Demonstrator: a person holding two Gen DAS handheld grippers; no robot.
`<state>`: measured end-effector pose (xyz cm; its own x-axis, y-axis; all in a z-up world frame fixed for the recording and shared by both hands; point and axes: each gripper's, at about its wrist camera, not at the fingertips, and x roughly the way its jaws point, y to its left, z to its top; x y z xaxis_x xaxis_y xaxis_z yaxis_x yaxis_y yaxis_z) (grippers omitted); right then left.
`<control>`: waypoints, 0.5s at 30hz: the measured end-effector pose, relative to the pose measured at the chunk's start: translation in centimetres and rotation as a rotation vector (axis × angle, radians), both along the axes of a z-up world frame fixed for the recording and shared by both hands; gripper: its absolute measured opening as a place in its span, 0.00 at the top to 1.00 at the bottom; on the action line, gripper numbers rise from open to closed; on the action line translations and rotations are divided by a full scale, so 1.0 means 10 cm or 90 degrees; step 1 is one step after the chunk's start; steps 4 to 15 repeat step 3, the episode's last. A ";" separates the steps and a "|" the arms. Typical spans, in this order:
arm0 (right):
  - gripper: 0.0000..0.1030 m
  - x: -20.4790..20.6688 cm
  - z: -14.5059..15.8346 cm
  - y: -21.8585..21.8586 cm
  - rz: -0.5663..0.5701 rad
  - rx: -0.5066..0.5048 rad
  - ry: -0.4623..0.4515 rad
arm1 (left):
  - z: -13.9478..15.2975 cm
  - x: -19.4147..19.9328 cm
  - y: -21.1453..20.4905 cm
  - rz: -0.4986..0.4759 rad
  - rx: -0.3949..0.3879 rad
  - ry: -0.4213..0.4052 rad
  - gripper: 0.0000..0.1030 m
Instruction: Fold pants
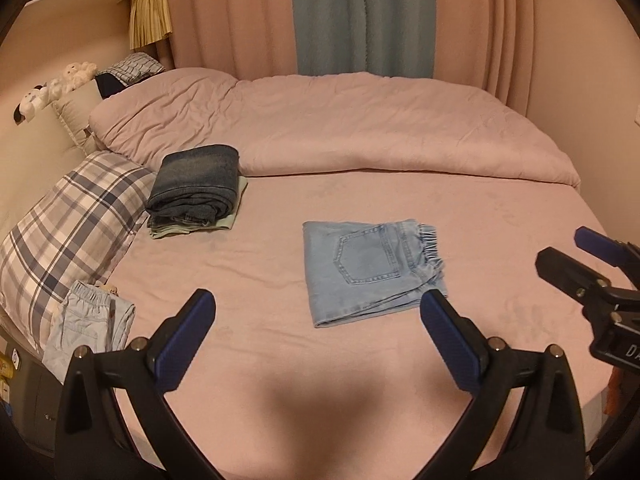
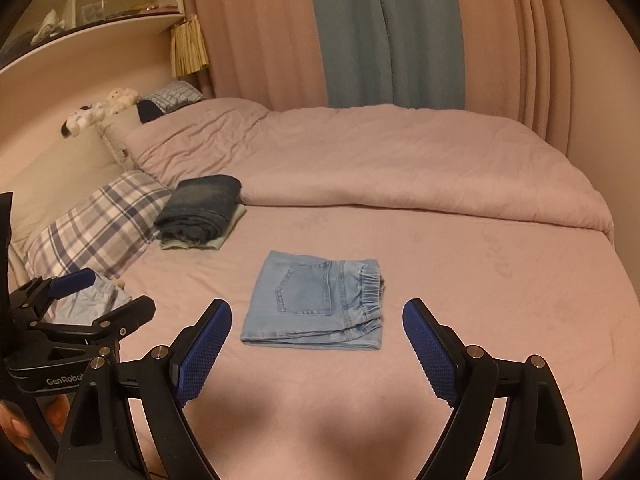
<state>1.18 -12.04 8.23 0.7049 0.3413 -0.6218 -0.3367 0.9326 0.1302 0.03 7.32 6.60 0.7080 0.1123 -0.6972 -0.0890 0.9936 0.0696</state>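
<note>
Light blue jeans point(image 1: 368, 268) lie folded into a flat rectangle in the middle of the pink bed sheet point(image 1: 280, 360), back pocket up, elastic waistband to the right. They also show in the right wrist view point(image 2: 316, 300). My left gripper point(image 1: 318, 300) is open and empty, held above the sheet just in front of the jeans. My right gripper point(image 2: 316, 312) is open and empty, also in front of the jeans. The right gripper shows at the right edge of the left wrist view point(image 1: 580, 264), and the left gripper at the left of the right wrist view point(image 2: 108, 292).
A folded dark denim pair point(image 1: 196, 180) rests on a pale green folded garment point(image 1: 188, 228) at the back left. A plaid pillow point(image 1: 68, 224) and pale blue pants point(image 1: 88, 324) lie at the left edge. A rolled pink duvet point(image 1: 360, 128) spans the back, before curtains point(image 1: 360, 16).
</note>
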 end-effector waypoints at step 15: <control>0.15 -0.03 0.01 0.00 -0.001 0.003 0.000 | 0.01 -0.02 -0.02 -0.007 -0.008 0.002 0.01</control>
